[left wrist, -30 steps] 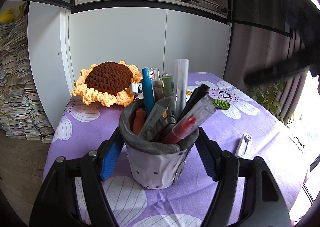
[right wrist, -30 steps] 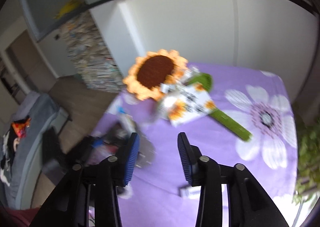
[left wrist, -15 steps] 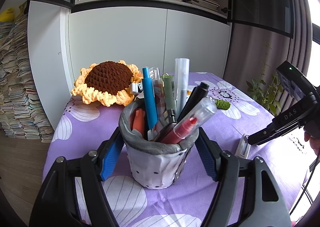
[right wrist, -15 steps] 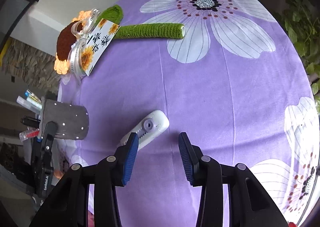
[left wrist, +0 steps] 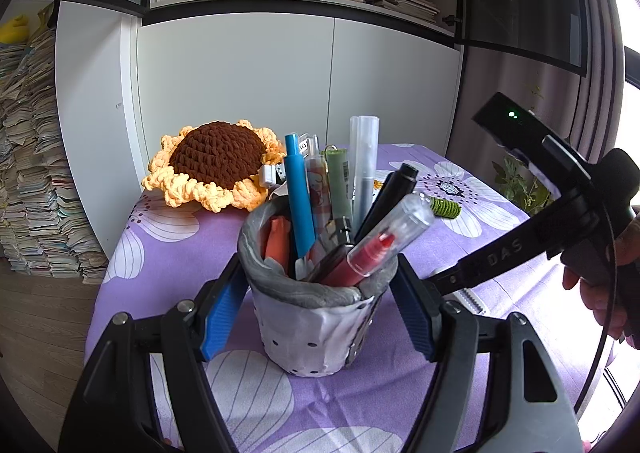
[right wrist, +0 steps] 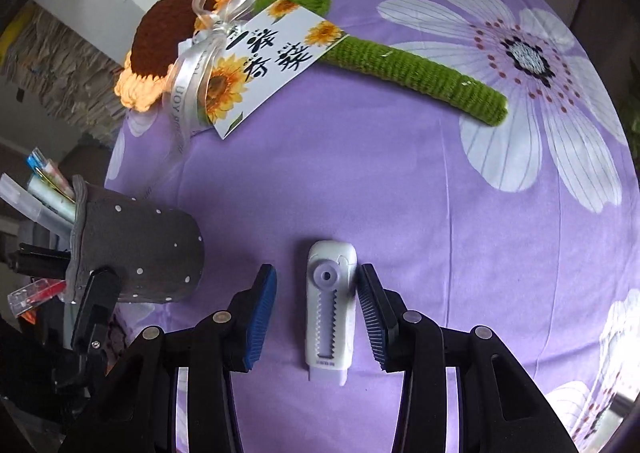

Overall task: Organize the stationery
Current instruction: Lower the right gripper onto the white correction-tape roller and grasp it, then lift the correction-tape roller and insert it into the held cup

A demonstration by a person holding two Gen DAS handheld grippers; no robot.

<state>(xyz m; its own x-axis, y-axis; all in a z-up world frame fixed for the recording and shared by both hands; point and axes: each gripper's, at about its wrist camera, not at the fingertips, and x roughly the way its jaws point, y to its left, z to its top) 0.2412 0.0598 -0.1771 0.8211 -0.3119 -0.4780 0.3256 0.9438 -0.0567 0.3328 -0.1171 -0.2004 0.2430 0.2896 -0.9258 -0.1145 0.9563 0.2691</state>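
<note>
A grey pen holder (left wrist: 312,317) full of pens stands on the purple cloth, and my left gripper (left wrist: 316,301) is shut on its sides. It also shows at the left of the right wrist view (right wrist: 140,253). A white retractable eraser (right wrist: 330,305) lies flat on the cloth. My right gripper (right wrist: 318,309) is open and low over it, one finger on each side; the right pad (right wrist: 370,313) is close to it or touching. The eraser's end (left wrist: 470,299) peeks out under the right gripper's body in the left wrist view.
A crocheted sunflower (right wrist: 160,41) with a green stem (right wrist: 420,77), ribbon and card (right wrist: 268,65) lies at the far side of the table. White cabinets (left wrist: 280,93) and a paper stack (left wrist: 28,173) stand behind. The table edge runs close to the holder.
My right gripper swung down to the table, turned and closed in over the eraser until it sits between the fingers. My left gripper and the holder stayed put.
</note>
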